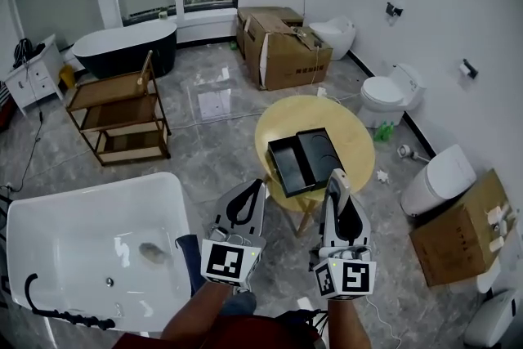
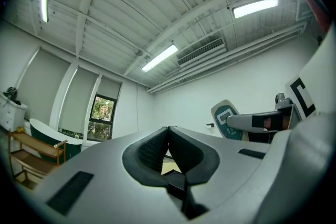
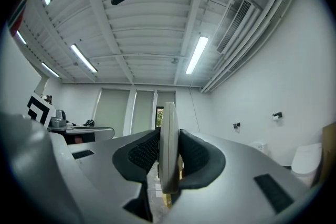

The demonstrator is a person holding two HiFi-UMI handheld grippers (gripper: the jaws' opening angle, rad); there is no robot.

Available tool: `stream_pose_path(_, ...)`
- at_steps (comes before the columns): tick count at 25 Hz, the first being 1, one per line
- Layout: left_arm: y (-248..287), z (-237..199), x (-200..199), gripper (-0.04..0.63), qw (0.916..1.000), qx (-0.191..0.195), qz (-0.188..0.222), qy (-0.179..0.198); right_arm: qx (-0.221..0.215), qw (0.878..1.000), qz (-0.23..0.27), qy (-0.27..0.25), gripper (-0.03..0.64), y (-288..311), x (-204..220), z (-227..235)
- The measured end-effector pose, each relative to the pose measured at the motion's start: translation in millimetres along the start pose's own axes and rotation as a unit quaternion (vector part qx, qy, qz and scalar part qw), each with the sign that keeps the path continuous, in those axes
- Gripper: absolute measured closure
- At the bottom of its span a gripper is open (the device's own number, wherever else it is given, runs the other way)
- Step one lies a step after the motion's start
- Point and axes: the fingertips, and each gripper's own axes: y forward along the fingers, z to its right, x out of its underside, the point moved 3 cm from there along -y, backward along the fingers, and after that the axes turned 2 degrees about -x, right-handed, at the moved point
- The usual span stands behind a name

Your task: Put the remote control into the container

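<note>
A black, divided container [image 1: 279,166] lies on a round yellow table [image 1: 353,136] just ahead of both grippers. My right gripper [image 1: 338,194] is shut on the remote control [image 1: 337,181], a slim pale slab held upright and edge-on between the pads [image 3: 168,144]. It hangs at the table's near edge, just short of the container. In the left gripper view the remote [image 2: 229,120] shows a teal face. My left gripper [image 1: 250,190] is beside it on the left. Its jaws are shut [image 2: 168,129], tips touching, with nothing between them.
A white bathtub [image 1: 90,249] sits at lower left, with a wooden shelf trolley [image 1: 122,114] and a dark bathtub [image 1: 127,49] beyond it. Cardboard boxes [image 1: 286,49] stand behind the table. Toilets [image 1: 392,90] and another box [image 1: 466,229] line the right wall.
</note>
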Motion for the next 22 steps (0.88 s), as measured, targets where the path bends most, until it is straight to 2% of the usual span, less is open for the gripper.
stream_pose_path(3,15,-25,6,0.58,0.9998,0.004,-0.019,0.009,0.0,1.0,0.0,-0.002,0.491,30,1,-8)
stream_pose_path(7,33,-51,6,0.58,0.9999,0.006,-0.008,0.004,0.0,1.0,0.006,-0.005,0.491,60,4,-16)
stream_pose_path(11,49,-68,15,0.58,0.9995,0.004,-0.029,0.009,0.002,1.0,0.006,-0.001,0.491,84,9,-15)
stream_pose_path(22,145,-68,45,0.58,0.9991,-0.008,-0.039,0.014,-0.007,1.0,-0.003,0.014,0.491,160,38,52)
